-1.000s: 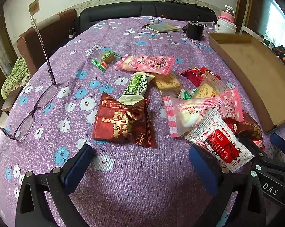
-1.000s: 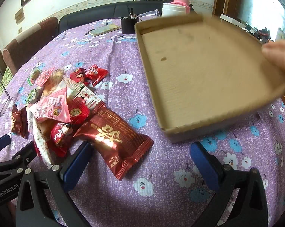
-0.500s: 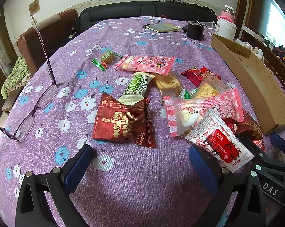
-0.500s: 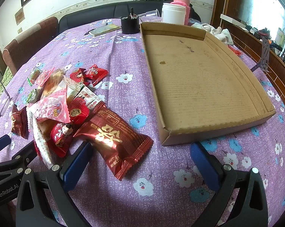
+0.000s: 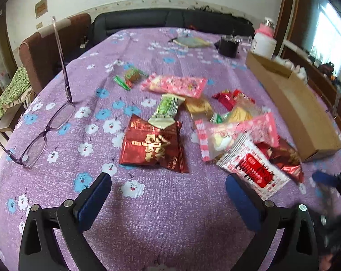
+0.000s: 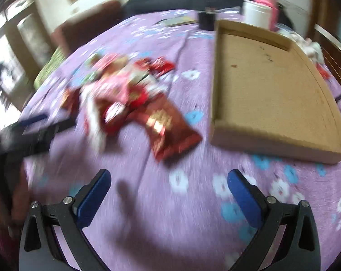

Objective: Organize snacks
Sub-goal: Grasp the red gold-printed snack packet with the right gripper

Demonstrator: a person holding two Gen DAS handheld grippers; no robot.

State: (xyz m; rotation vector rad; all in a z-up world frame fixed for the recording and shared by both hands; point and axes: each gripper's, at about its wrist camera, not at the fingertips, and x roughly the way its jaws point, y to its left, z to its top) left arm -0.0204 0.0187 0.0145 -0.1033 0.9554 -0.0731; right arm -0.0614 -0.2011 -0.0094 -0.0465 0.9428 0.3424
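Foil and crinkly film, by the look of it: light, soft, slippery packets, likely to crush or slide if pinched in the middle. Best taken by a sealed crimped edge, judging from the flat seams.

Left wrist view. Left gripper (image 5: 168,194) low in frame, blue fingers (image 5: 95,194) spread wide, nothing between them. Just ahead, centre of frame, a dark red foil snack packet (image 5: 153,146) lying flat on the purple flowered desk (image 5: 148,221), with a green-and-white packet (image 5: 167,108) overlapping its top edge. To the right, a heap: pink striped packet (image 5: 236,133), white packet with red label (image 5: 252,169) nearest the right finger, small red candies (image 5: 231,97) further back. Long pink packet (image 5: 175,84) above centre. Purple-framed glasses (image 5: 41,135) at left, well apart from the snacks. Cardboard tray (image 5: 294,110) along the right edge, seemingly bare.

Right wrist view, heavily blurred. Right gripper (image 6: 169,192) low in frame, fingers likewise wide apart and holding nothing. Red foil packet (image 6: 168,126) centre, at the near end of the snack heap (image 6: 120,90). Cardboard tray's floor (image 6: 272,85) at upper right, bare, beside the heap but apart from it. Probably the easiest first pick: the red packet's near crimp.
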